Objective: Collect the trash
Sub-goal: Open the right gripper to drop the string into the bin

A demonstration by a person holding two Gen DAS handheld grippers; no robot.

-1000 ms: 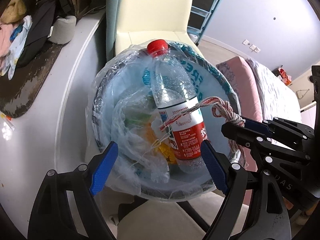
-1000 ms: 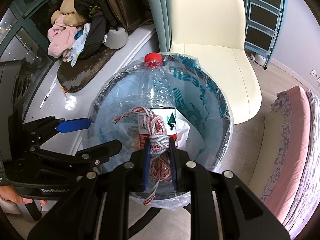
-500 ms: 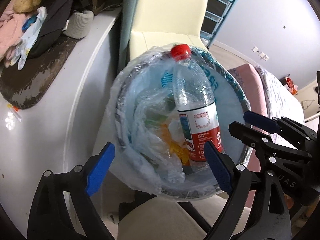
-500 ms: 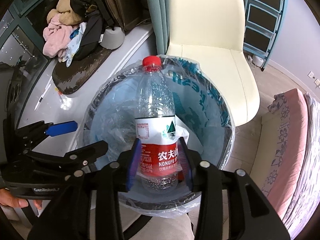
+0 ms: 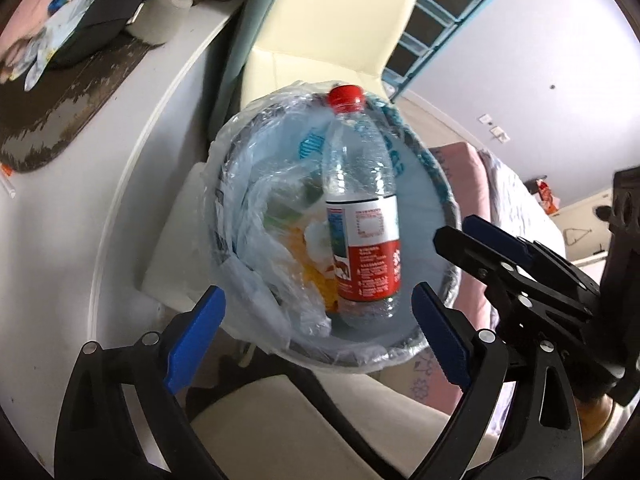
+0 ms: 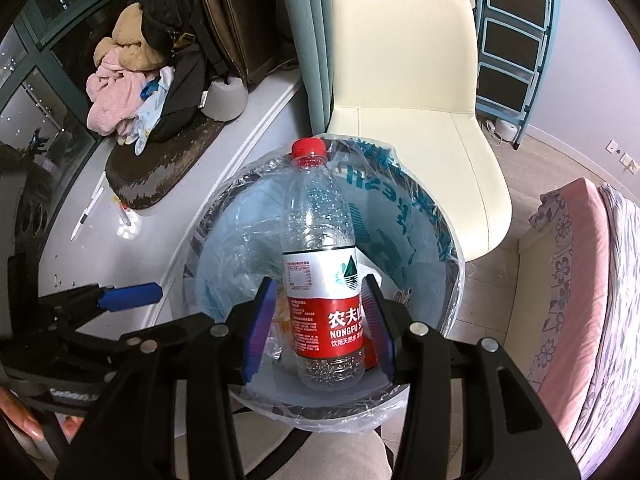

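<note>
Both my grippers point steeply down over the trash bin [image 6: 448, 248]. My right gripper [image 6: 320, 324] has its jaws opening; the water bottle [image 6: 320, 280] shows between the blue pads from this camera, but the pads stand clear of it and grip nothing. My left gripper [image 5: 318, 334] is spread wide, its jaws still opening, with nothing between them. The bottle [image 5: 362, 216] stands inside the bin [image 5: 434, 168], leaning with its red cap [image 6: 307, 148] at the far rim, base down among the clear plastic bags [image 5: 276, 248] and yellow scraps. The right view alone shows the label's front with its printed name and my hand [image 6: 16, 416] on the left gripper's handle at the lower left corner. The left view alone shows the label's back panel, the crumpled bags on the bin's left side, and the right gripper [image 5: 492, 240] from the side at the bin's right rim. Beyond the bin: a cream chair [image 6: 404, 60], then a white ledge [image 6: 132, 248] with a dark mat [image 6: 160, 164] and heaped clothes [image 6: 120, 92].
</note>
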